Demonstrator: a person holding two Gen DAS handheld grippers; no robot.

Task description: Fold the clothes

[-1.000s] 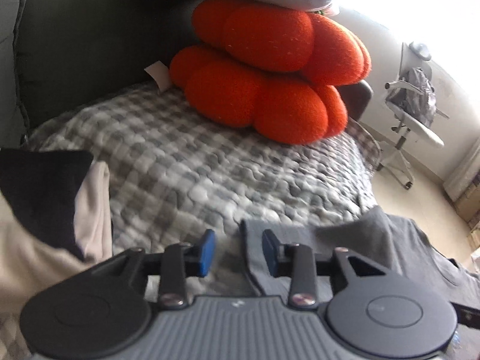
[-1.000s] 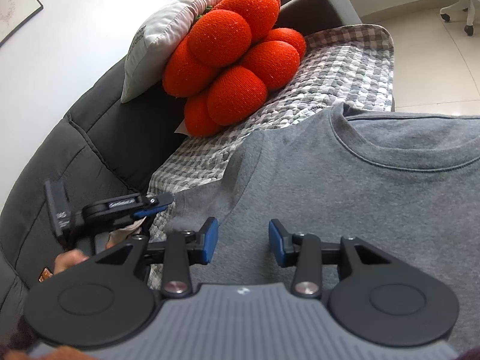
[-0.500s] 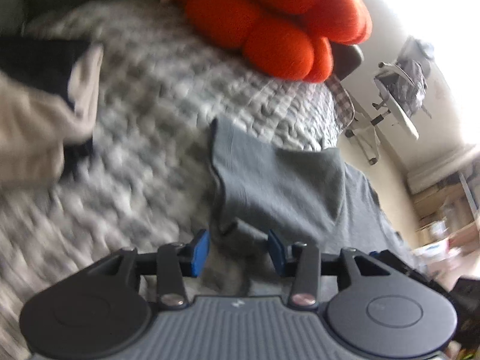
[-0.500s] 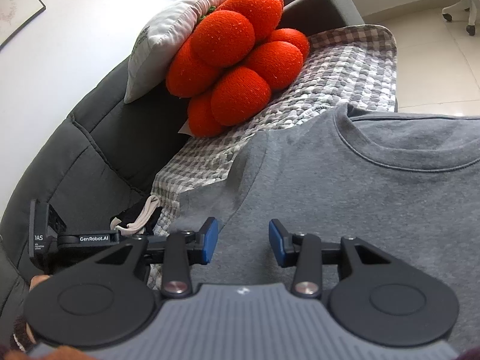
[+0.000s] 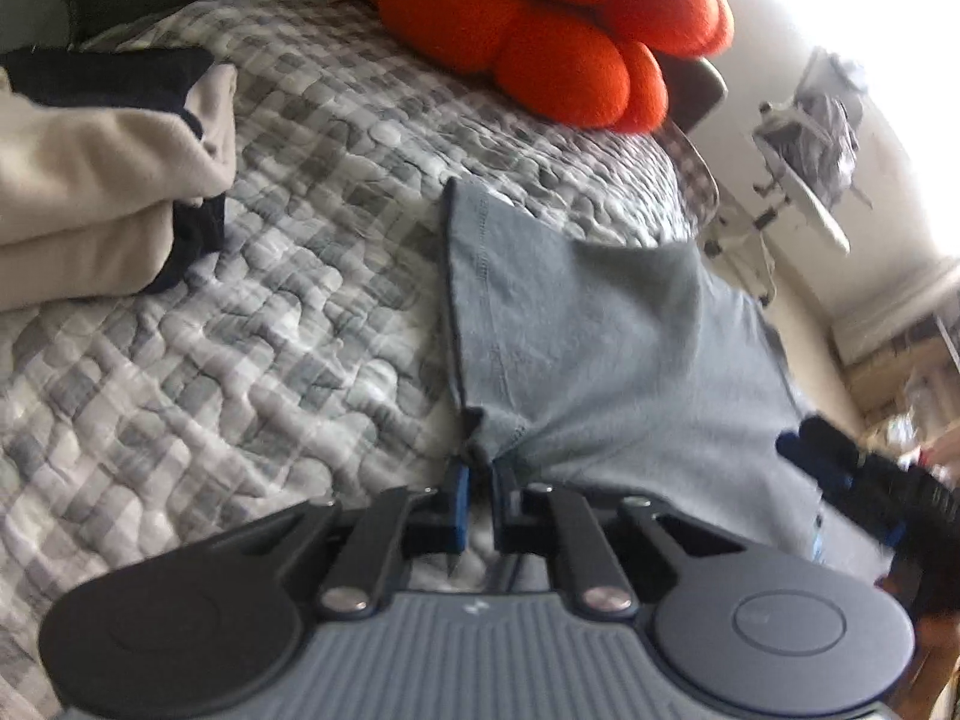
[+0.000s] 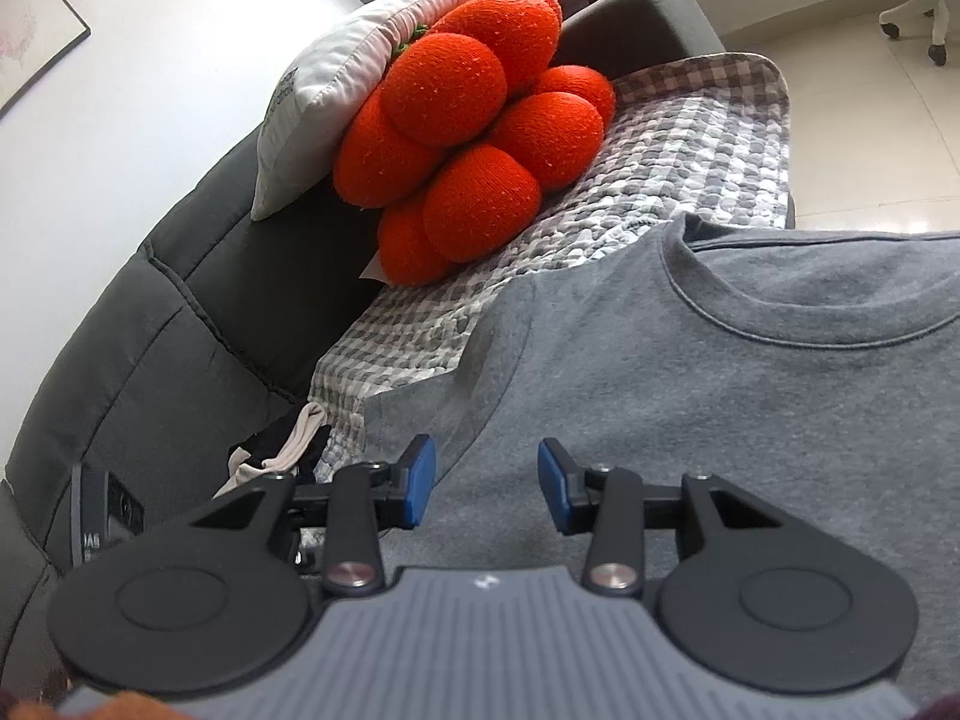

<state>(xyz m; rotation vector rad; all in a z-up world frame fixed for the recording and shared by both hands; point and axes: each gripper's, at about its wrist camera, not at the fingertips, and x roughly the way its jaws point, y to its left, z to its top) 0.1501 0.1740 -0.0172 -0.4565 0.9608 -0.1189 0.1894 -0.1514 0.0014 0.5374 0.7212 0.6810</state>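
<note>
A grey t-shirt (image 6: 750, 420) lies spread on the checked quilt (image 6: 690, 144) of a sofa, collar toward the far end. In the left wrist view its short sleeve (image 5: 588, 324) lies flat on the quilt (image 5: 240, 360). My left gripper (image 5: 477, 480) is shut on the near corner of the sleeve's hem. My right gripper (image 6: 485, 483) is open and empty, hovering over the shirt's body near the sleeve side. The right gripper also shows at the right edge of the left wrist view (image 5: 852, 474).
A folded stack of beige and dark clothes (image 5: 102, 180) lies on the quilt at the left. A big orange cushion (image 6: 474, 162) and a white pillow (image 6: 360, 90) lean against the dark sofa back (image 6: 150, 330). An office chair (image 5: 810, 138) stands on the floor beyond.
My left gripper has dropped down to the sleeve and closed on the corner of its hem. The right gripper has stayed open over the shirt, almost still.
</note>
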